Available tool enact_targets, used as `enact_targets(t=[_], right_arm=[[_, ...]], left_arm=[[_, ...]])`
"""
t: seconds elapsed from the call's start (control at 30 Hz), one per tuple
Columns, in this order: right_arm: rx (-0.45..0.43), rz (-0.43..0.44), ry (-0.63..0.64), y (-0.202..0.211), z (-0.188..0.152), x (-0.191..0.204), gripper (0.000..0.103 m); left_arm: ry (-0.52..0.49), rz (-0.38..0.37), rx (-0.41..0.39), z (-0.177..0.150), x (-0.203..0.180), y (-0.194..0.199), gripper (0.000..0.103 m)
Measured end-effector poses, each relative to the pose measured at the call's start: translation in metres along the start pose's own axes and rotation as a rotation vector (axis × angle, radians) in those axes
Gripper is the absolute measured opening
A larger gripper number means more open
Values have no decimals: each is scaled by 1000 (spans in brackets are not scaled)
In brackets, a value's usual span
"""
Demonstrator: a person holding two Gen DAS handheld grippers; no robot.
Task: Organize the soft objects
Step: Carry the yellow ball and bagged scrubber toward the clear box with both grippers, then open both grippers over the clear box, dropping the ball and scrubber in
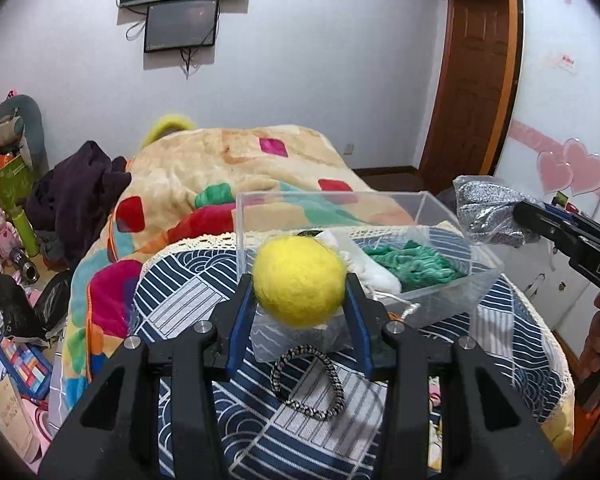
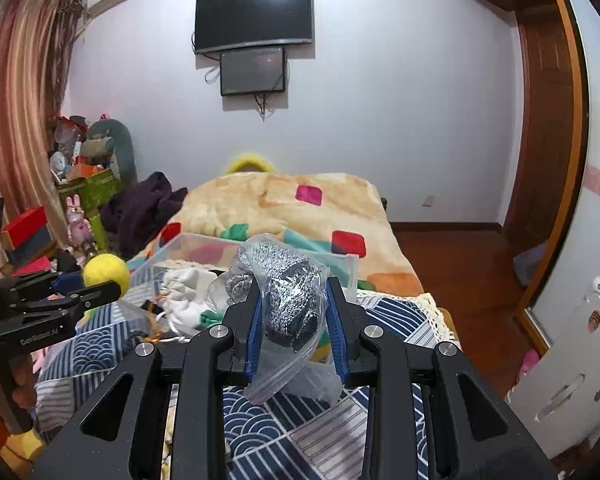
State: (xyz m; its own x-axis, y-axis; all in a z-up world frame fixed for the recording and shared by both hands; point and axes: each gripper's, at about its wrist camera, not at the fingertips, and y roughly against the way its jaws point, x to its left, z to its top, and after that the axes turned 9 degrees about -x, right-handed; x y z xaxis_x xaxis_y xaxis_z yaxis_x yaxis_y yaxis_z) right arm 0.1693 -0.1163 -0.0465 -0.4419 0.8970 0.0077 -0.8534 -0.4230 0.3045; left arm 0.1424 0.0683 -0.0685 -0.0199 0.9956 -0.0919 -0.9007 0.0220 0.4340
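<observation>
Yellow felt fills the left tool (image 1: 300, 284): a round yellow ball (image 1: 299, 280) sits squeezed between its two blue-lined fingers (image 1: 239, 320), which stand partly closed and press on the ball from both sides, holding it clear of the bed. Just ahead of this tool, and slightly to its right, stands a clear plastic box (image 1: 480, 276) on a navy and white patterned cloth (image 1: 180, 308); inside the box lie a white drawstring pouch (image 1: 376, 272) and a bundle of green yarn (image 1: 416, 264). Directly beneath the tool, on the cloth, lies a braided black-and-white bracelet (image 1: 308, 384), with a crumpled bit of clear plastic just beyond it. The right tool (image 2: 294, 312) has its fingers drawn closer together, clamped on a clear plastic bag (image 2: 284, 372) that holds a silvery metal mesh scrubber (image 2: 288, 296); the bag hangs down between the fingers, above the cloth. From the right wrist view the box sits just beyond and to the left of that tool, with the pouch showing at its near side, and the left tool with its ball appears farther left. Beyond both tools a fleece blanket (image 1: 204, 168) in cream with coloured squares covers the rest of the bed. A hand (image 1: 596, 340) grips the right tool's handle at the far right of the left wrist view.
</observation>
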Motion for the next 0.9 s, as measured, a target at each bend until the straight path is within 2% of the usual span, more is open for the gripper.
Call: enact_targets(t=[0.2,0.3,0.4,0.77,0.9], right_arm=[[67,25,-15,-23,-8,5,26],[96,33,3,-31,-13,10,26],[117,33,33,-38,-16,16,26],[193,36,54,-60,-21,15,27],[212,36,41,-59,-24,11,29]], left_arm=[[-34,8,39,-3,-6,-28,43],[-67,39,41,-3,-10,-38,43],[-74,39,50,-3,-10,-45,43],[-65,24,70,0,-9,-53,43],[-61,14,77,1,-9,-51,47]])
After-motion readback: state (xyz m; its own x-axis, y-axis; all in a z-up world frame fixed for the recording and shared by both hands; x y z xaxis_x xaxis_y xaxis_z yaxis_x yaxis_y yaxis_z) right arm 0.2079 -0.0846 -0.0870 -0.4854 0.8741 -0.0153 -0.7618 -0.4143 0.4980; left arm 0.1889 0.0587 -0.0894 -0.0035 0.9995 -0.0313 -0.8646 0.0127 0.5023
